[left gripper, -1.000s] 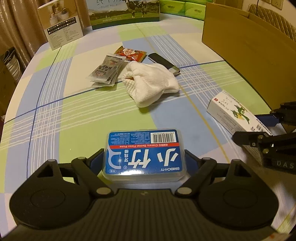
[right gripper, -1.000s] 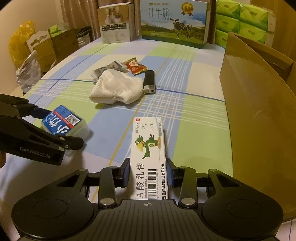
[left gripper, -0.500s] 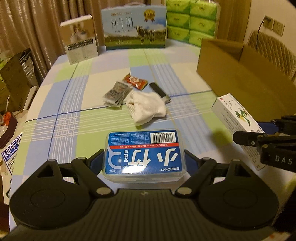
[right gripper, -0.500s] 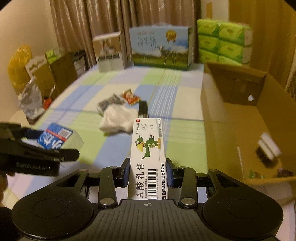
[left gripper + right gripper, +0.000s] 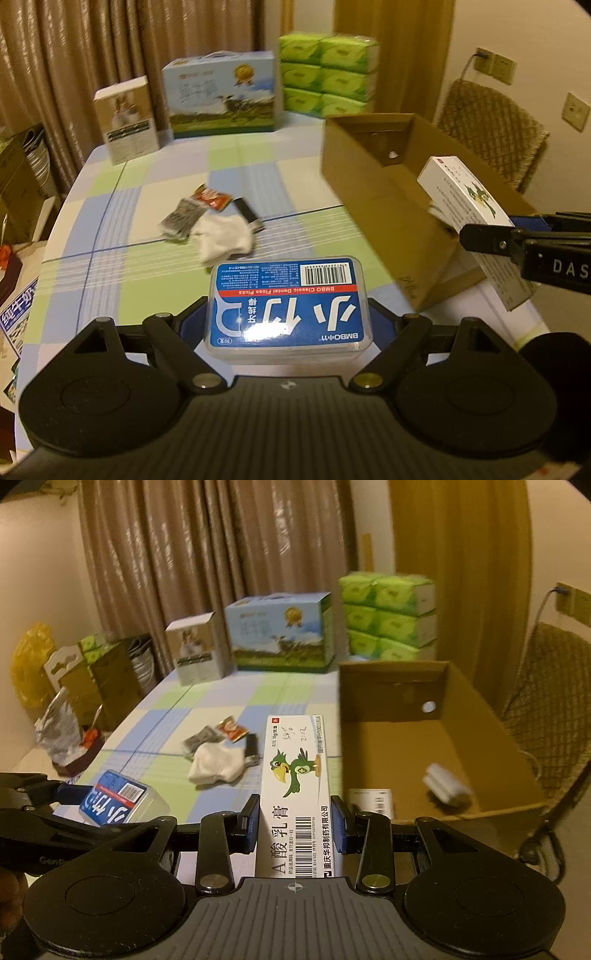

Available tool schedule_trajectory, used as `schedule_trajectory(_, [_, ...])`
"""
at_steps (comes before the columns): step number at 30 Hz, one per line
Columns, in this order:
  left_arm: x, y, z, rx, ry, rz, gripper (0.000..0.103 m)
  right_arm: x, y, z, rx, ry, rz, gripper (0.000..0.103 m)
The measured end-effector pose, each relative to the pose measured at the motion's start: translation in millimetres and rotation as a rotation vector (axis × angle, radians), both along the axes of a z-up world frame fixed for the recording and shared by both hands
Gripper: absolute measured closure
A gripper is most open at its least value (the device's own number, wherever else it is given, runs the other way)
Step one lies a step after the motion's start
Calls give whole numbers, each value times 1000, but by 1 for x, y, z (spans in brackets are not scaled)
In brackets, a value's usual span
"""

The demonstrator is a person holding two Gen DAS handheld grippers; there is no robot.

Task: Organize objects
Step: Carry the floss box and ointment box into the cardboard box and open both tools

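Note:
My left gripper is shut on a clear floss-pick box with a blue label, held above the checked table. The same floss-pick box shows at the left of the right wrist view. My right gripper is shut on a long white ointment carton with a green parrot print. In the left wrist view that ointment carton hangs over the near corner of the open cardboard box. The cardboard box holds a small white item and a flat white pack.
On the table lie a white cloth, a grey sachet, a red sachet and a black lighter. A milk carton box, a smaller box and green tissue packs stand at the back. A chair is right of the cardboard box.
Both grippers have risen with their loads, so the table lies farther below. The right gripper with the ointment carton has come over toward the cardboard box, whose inside now shows.

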State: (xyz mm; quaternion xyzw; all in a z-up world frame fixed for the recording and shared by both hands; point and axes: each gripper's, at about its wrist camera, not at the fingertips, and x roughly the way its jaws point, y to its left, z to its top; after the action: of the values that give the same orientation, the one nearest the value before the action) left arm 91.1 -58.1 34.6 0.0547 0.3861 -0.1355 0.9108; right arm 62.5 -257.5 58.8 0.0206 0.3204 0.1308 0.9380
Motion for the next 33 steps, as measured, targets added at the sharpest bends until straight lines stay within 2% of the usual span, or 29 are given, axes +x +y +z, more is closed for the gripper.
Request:
schedule_trajectory(8, [-6, -43, 17, -9, -20, -78, 20, -14, -53, 14, 9, -20, -107, 68])
schedule_trajectory(17, [16, -110, 29, -20, -41, -196, 20, -2, -118, 27, 18, -31, -235, 68])
schedule_trajectory(23, [39, -153, 29, -11, -52, -251, 20, 18, -143, 28, 19, -35, -254, 68])
schedule_trajectory(33, [77, -183, 14, -2, -29, -278, 20, 53, -159, 21, 28, -21, -254, 68])
